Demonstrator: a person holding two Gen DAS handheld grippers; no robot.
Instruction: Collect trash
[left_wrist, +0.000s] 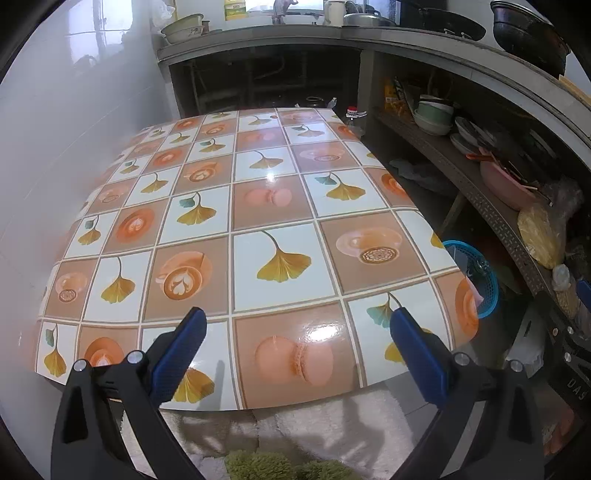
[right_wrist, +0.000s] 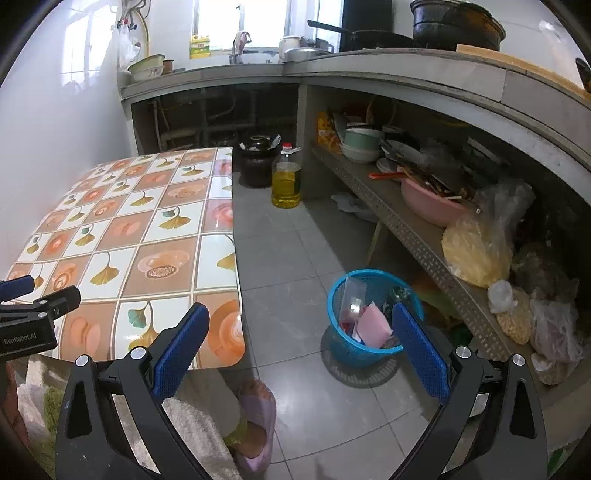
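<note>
A blue mesh trash basket (right_wrist: 354, 343) stands on the grey floor right of the table; it holds a pink paper (right_wrist: 371, 326), a clear wrapper and other scraps. It shows partly past the table edge in the left wrist view (left_wrist: 476, 280). My right gripper (right_wrist: 301, 325) is open and empty, above the floor just left of the basket. My left gripper (left_wrist: 297, 326) is open and empty over the near edge of the patterned table (left_wrist: 258, 206). The left gripper also shows at the left edge of the right wrist view (right_wrist: 22, 291). No loose trash shows on the table.
A bottle of yellow oil (right_wrist: 286, 177) and a dark pot (right_wrist: 256, 158) stand on the floor beyond the table. A low shelf (right_wrist: 406, 229) on the right holds bowls, a pink basin and bags. A person's foot in a purple slipper (right_wrist: 256, 424) is below.
</note>
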